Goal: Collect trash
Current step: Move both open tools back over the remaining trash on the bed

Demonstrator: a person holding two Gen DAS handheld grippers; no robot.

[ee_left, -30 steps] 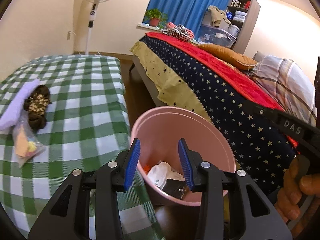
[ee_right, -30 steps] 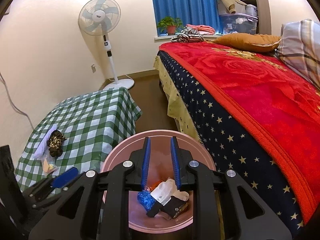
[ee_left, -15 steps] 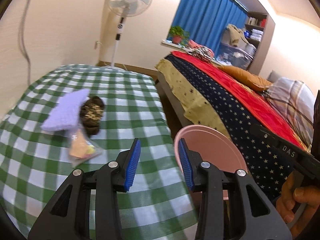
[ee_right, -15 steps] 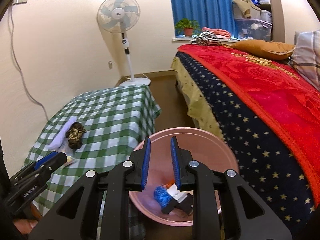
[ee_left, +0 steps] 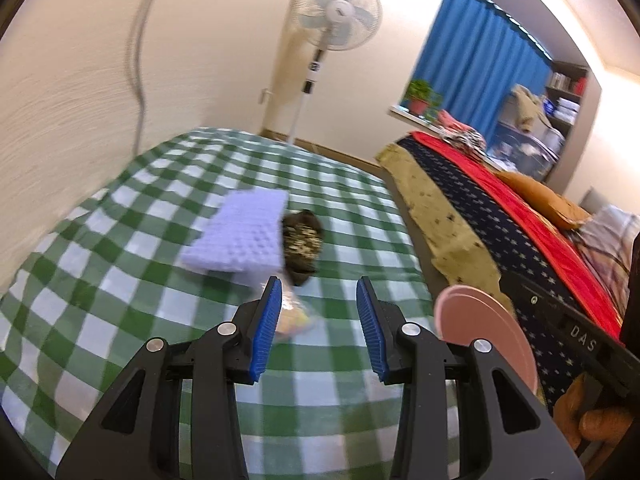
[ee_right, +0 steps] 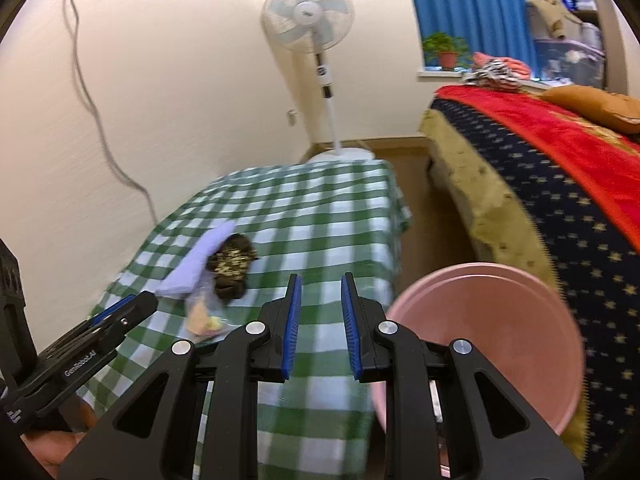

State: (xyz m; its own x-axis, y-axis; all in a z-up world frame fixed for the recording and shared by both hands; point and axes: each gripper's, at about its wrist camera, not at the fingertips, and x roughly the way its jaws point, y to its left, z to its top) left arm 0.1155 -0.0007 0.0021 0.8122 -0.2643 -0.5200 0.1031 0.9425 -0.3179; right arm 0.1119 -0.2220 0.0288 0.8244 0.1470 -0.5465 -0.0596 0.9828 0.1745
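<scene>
Filling the right side of both views, the bed (ee_right: 568, 168) carries a red blanket over a dark starred cover. Left of it stands the table (ee_left: 120, 280) under a green checked cloth, with a white fan (ee_right: 308, 16) on the floor at its far end. The pink bin (ee_right: 492, 328) sits in the gap between table and bed, near the table's near right corner — its contents cannot be seen from here.

On the table's middle lies a pale purple cloth (ee_left: 240, 236), and touching its right edge is a dark brown speckled bundle (ee_left: 302, 240). Just nearer than these lies a small clear bag (ee_left: 296, 318) with yellow and orange bits inside, blurred.

The left hand-held gripper (ee_left: 318, 328) hovers over the table with its blue-padded jaws wide apart and empty — the bag shows just inside its left pad. The right hand-held gripper (ee_right: 319, 322) hangs between table and bin, jaws parted more narrowly, holding nothing.
</scene>
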